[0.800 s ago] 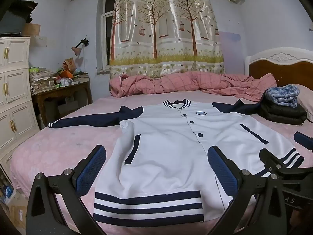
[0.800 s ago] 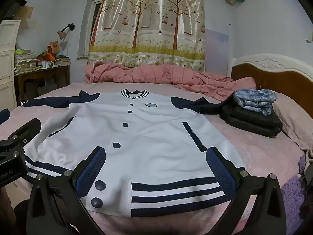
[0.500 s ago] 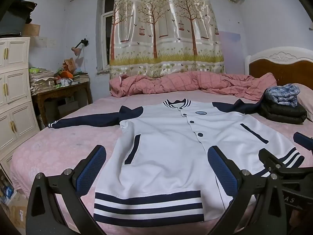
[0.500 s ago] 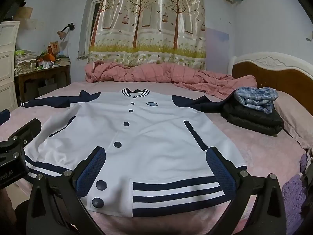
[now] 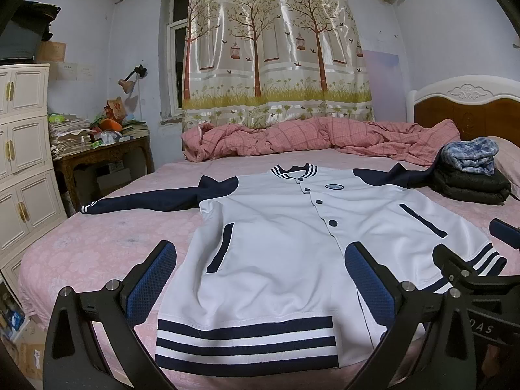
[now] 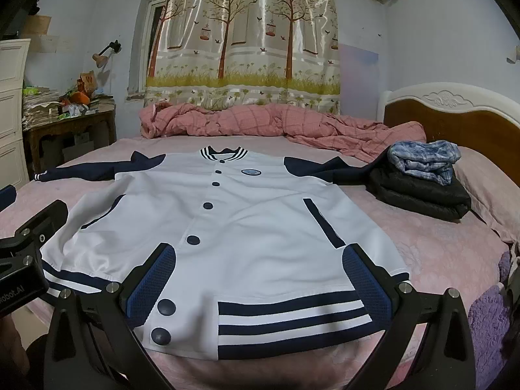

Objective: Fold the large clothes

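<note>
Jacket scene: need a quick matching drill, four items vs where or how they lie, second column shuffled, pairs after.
1. jacket
2. folded pile
3. pink quilt
4. left tool

a. bunched along the bed's far edge, under the curtain
b. open, over the striped hem
c. spread flat, front up
d. stacked by the headboard

Pairs: 1-c, 2-d, 3-a, 4-b

Right wrist view: white lettering "obot.AI", first letter cut off at the frame edge, on the black body of the left gripper (image 6: pixel 19 292).
Left wrist view: pale letters, apparently "DAS", on the black body of the right gripper (image 5: pixel 481 330); partly hidden.
</note>
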A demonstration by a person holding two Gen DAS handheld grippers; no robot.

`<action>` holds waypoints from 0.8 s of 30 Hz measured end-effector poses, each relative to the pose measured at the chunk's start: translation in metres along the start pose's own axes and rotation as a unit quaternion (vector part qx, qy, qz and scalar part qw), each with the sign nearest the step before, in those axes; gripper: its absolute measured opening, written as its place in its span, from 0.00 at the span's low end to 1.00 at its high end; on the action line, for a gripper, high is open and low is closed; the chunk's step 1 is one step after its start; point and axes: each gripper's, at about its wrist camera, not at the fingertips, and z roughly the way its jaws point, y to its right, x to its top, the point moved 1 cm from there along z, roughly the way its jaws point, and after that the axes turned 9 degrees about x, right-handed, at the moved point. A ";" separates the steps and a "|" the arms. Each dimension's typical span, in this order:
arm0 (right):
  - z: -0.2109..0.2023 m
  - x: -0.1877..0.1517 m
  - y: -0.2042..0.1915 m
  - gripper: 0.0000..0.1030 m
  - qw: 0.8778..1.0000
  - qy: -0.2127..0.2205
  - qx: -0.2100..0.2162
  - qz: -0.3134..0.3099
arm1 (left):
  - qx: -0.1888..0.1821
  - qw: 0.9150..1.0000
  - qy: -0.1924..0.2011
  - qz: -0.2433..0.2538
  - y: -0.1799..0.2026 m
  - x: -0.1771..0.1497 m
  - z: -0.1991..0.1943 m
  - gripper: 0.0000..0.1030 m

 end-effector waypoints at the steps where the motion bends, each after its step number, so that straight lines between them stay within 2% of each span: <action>1: 0.000 0.000 0.000 1.00 1.000 0.000 0.001 0.000 | 0.000 1.000 0.000 0.000 0.000 0.000 0.000 1.00; 24: 0.000 -0.005 0.000 1.00 1.000 -0.002 0.001 0.006 | 0.001 1.000 0.001 0.003 0.000 0.000 0.000 1.00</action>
